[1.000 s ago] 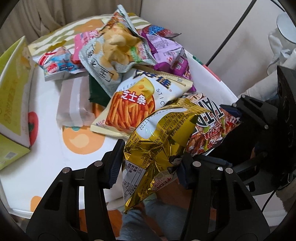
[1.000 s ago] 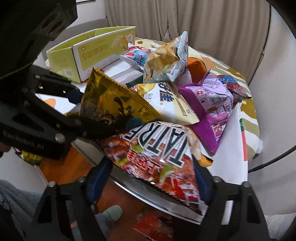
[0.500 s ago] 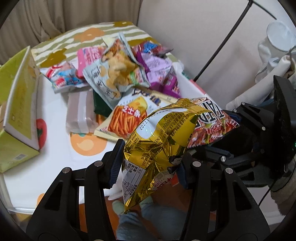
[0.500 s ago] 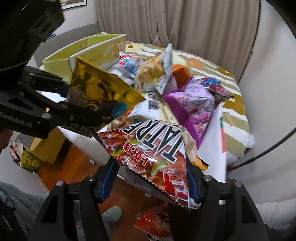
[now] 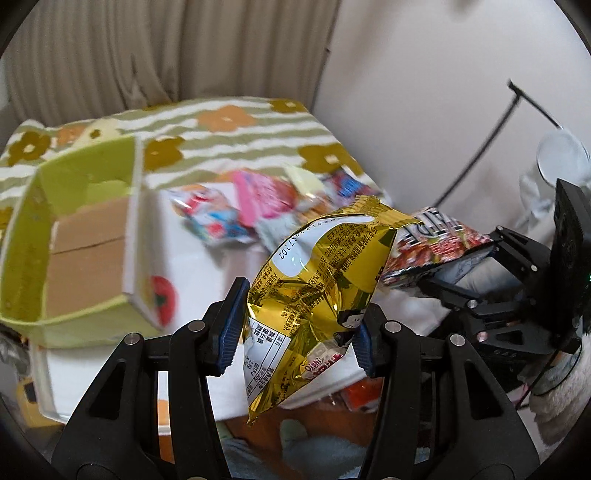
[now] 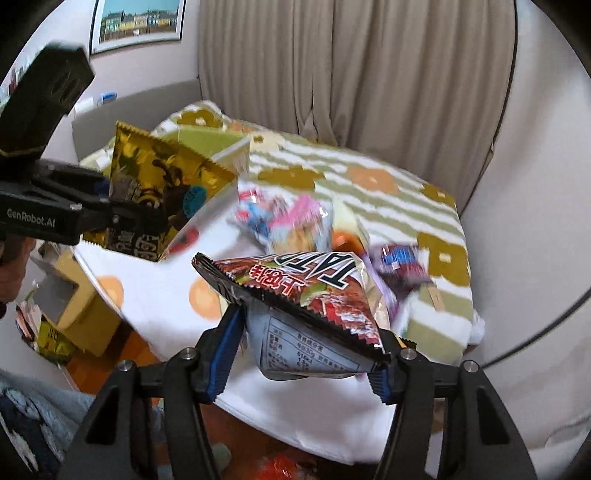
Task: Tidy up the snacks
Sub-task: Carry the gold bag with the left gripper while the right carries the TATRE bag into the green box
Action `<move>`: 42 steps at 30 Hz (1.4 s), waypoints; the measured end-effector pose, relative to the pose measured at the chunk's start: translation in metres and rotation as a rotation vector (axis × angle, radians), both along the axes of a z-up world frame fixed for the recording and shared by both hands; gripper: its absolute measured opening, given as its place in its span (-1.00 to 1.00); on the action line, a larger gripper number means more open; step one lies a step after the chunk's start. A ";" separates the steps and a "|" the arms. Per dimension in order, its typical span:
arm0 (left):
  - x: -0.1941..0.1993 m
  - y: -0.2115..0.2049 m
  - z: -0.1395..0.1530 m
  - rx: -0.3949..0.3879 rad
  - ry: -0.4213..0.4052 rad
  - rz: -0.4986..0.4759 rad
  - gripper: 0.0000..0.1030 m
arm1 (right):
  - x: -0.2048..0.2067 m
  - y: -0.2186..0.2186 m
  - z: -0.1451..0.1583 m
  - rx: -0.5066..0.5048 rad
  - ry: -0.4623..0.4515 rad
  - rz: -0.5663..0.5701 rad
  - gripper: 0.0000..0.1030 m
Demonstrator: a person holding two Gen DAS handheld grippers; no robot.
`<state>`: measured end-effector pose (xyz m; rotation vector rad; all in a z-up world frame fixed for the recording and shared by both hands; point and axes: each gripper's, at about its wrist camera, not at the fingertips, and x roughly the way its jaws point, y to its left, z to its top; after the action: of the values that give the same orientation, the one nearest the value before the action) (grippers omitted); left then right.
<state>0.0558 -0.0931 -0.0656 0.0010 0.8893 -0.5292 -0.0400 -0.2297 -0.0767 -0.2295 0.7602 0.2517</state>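
Left gripper [image 5: 295,332] clenched on a crinkly gold foil snack bag [image 5: 317,280]; right gripper [image 6: 303,347] closing on a red-brown printed snack bag [image 6: 310,314]. Both bags look light, puffy, slippery; hold sealed edges.

A home, probably a living room: beige curtains [image 6: 369,74] cover the far wall, a framed townscape picture [image 6: 138,22] hangs above, and a flower-patterned cloth [image 5: 229,122] covers a table beside wooden flooring [image 6: 122,354].
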 end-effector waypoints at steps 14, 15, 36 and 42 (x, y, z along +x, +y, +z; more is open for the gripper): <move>0.113 0.173 0.031 0.115 -0.074 0.222 -0.09 | 0.132 0.164 0.046 0.099 -0.130 0.110 0.08; 0.123 0.182 0.030 0.134 -0.071 0.232 -0.09 | 0.144 0.174 0.045 0.107 -0.132 0.112 0.08; 0.256 0.236 -0.045 0.283 0.028 0.213 0.98 | 0.280 0.262 0.008 0.161 -0.013 -0.038 0.08; 0.247 0.240 -0.049 0.307 0.068 0.263 0.98 | 0.291 0.263 0.001 0.188 0.036 -0.010 0.08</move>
<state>0.3032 0.1472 -0.1147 0.1436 1.0130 -0.1449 0.2509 0.0330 -0.0752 -0.0435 0.7680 0.3160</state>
